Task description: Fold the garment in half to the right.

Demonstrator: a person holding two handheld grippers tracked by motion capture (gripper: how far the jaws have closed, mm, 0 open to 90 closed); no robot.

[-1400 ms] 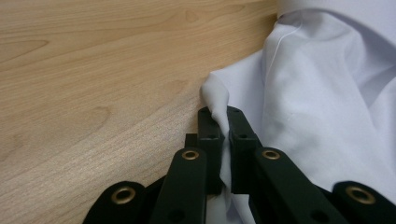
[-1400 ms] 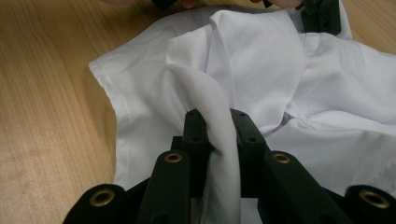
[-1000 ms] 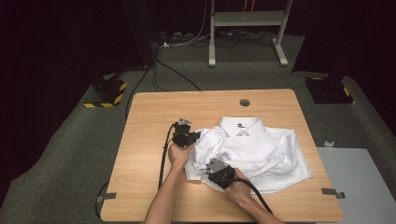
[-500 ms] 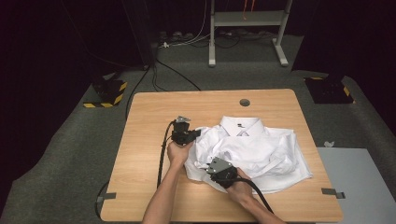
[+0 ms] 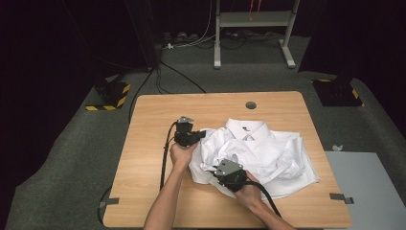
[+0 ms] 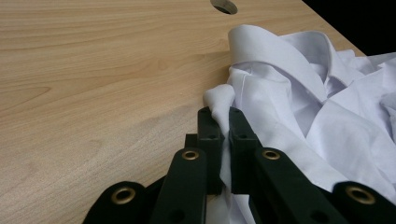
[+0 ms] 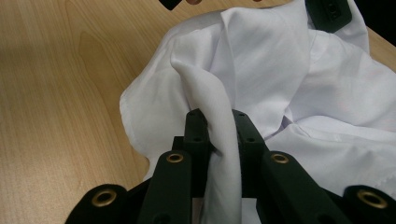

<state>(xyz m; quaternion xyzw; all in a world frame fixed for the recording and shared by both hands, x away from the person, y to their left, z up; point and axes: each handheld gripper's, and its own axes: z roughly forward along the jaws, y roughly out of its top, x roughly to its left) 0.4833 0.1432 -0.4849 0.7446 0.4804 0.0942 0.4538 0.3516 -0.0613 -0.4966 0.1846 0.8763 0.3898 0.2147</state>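
1. A light wooden table (image 5: pixel 143 158) carries a crumpled white shirt (image 5: pixel 273 151) on its right half, collar toward the far edge.
2. The left gripper (image 5: pixel 200 135), held in the person's left hand (image 5: pixel 181 154), sits at the shirt's left edge. In the left gripper view its jaws are pressed together on a small fold of the shirt's cloth (image 6: pixel 223 105).
3. The right gripper (image 5: pixel 214 171), in the right hand (image 5: pixel 249 193), lies over the shirt's near left corner. In the right gripper view its jaws are clamped on a raised ridge of the fabric (image 7: pixel 219 135).
4. A round hole (image 5: pixel 250 105) sits in the table beyond the collar.
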